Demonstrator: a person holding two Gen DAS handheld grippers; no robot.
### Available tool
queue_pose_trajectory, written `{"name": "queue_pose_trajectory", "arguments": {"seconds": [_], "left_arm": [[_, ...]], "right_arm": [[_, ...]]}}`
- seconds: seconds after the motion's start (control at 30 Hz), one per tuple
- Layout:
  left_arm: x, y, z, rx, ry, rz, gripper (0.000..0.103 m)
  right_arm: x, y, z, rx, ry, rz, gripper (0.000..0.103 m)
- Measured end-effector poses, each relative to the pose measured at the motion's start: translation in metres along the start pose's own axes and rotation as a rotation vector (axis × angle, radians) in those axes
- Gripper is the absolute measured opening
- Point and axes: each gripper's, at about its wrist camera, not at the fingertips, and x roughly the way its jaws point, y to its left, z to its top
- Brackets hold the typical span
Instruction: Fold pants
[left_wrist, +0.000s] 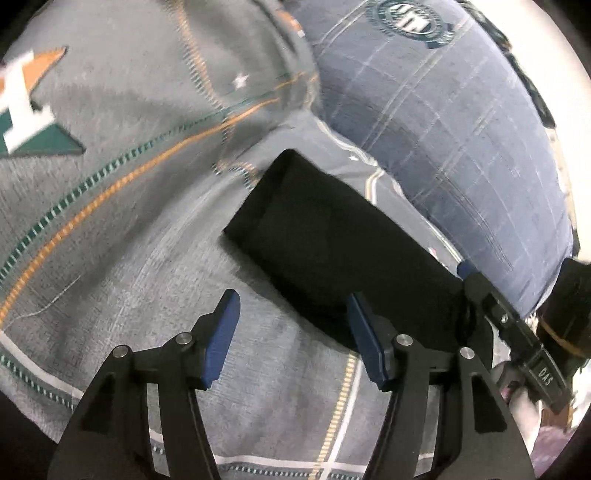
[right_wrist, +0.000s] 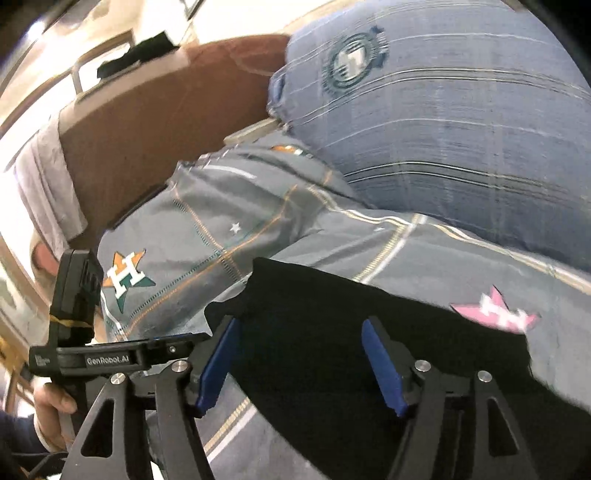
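Bedspread (left_wrist: 110, 229) left of folded pants (left_wrist: 332, 240) free; pillow (left_wrist: 461, 147) blocks far side.

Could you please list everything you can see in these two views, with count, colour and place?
pants: one, black, folded into a flat strip on the bed cover, ahead of both grippers
bed cover: one, grey with orange and green stitched lines and star emblems, under the pants
pillow: one, blue plaid with a round emblem, at the far edge of the cover
headboard: one, brown, behind the cover in the right wrist view
left gripper: one, black with blue pads, jaws open over the bare cover beside the pants
right gripper: one, black with blue pads, jaws open above the pants, nothing pinched
hand: one, on the left gripper's handle, at the left edge of the right wrist view
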Motion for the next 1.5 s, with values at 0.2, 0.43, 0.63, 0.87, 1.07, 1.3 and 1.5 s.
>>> {"name": "queue_pose_trajectory", "arguments": {"seconds": [0.2, 0.43, 0.63, 0.87, 1.07, 1.3, 1.5], "left_arm": [[0.007, -0.001, -0.003, 0.013, 0.009, 0.004, 0.060], [0.019, -0.007, 0.005, 0.044, 0.012, 0.018, 0.061], [0.026, -0.009, 0.012, 0.057, 0.019, 0.001, 0.063], [0.032, -0.001, 0.019, 0.041, -0.006, -0.072, 0.063], [0.032, 0.003, 0.022, 0.041, -0.044, -0.129, 0.045], [-0.022, -0.035, 0.017, 0.192, -0.213, -0.298, 0.022], [-0.054, -0.137, -0.016, 0.519, -0.209, -0.491, 0.020]], "right_arm": [[0.036, 0.007, 0.025, -0.085, 0.065, 0.011, 0.067], [0.057, 0.010, 0.035, -0.098, 0.094, 0.035, 0.067], [0.089, 0.019, 0.047, -0.185, 0.169, 0.041, 0.067], [0.143, 0.034, 0.064, -0.330, 0.315, 0.039, 0.067], [0.179, 0.040, 0.057, -0.395, 0.390, 0.041, 0.027], [0.097, 0.019, 0.076, -0.213, 0.136, 0.131, 0.014], [-0.026, -0.016, 0.074, -0.059, -0.112, 0.157, 0.013]]}}
